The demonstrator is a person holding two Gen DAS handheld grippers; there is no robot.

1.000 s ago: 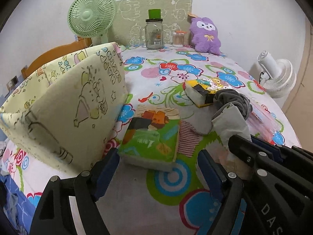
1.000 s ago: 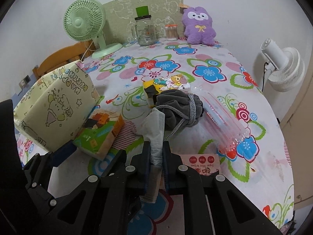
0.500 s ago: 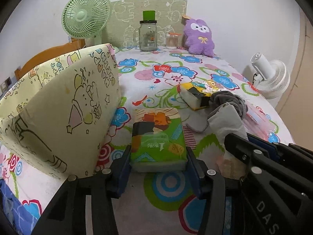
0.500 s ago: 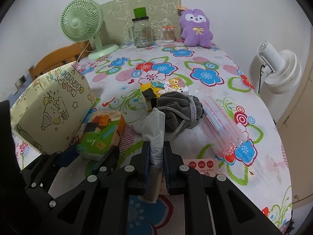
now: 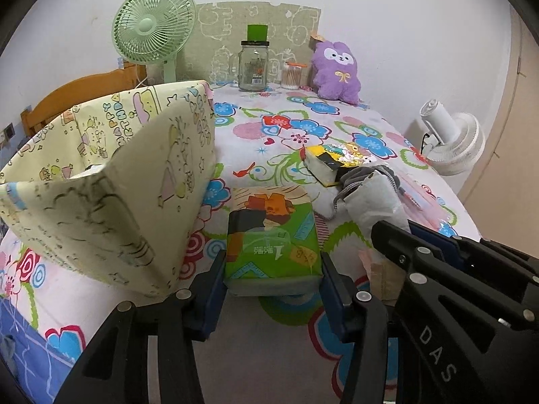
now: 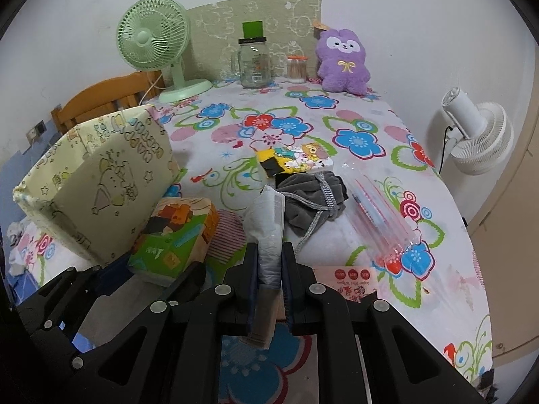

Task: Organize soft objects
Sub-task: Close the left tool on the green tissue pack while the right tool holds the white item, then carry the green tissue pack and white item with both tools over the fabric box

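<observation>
My left gripper (image 5: 272,277) is shut on a green tissue pack (image 5: 271,235), its pads against both sides, and the pack is lifted and tilted beside the yellow fabric storage box (image 5: 111,188). The pack (image 6: 175,235) and box (image 6: 101,185) also show in the right wrist view. My right gripper (image 6: 270,259) is shut on a grey-white plastic packet (image 6: 266,225), held upright. A grey drawstring pouch (image 6: 310,198) and a yellow cartoon tissue pack (image 6: 296,161) lie just beyond it.
A clear pink-striped bag (image 6: 380,215) and a pink wipes pack (image 6: 350,282) lie right of my right gripper. At the table's far end stand a green fan (image 6: 151,40), a glass jar (image 6: 253,64), a toothpick jar (image 6: 297,69) and a purple plush (image 6: 342,62). A white fan (image 6: 478,134) stands off the right edge.
My left gripper moved forward around the green tissue pack, closed on it and raised it off the cloth. My right gripper kept hold of the packet and barely moved.
</observation>
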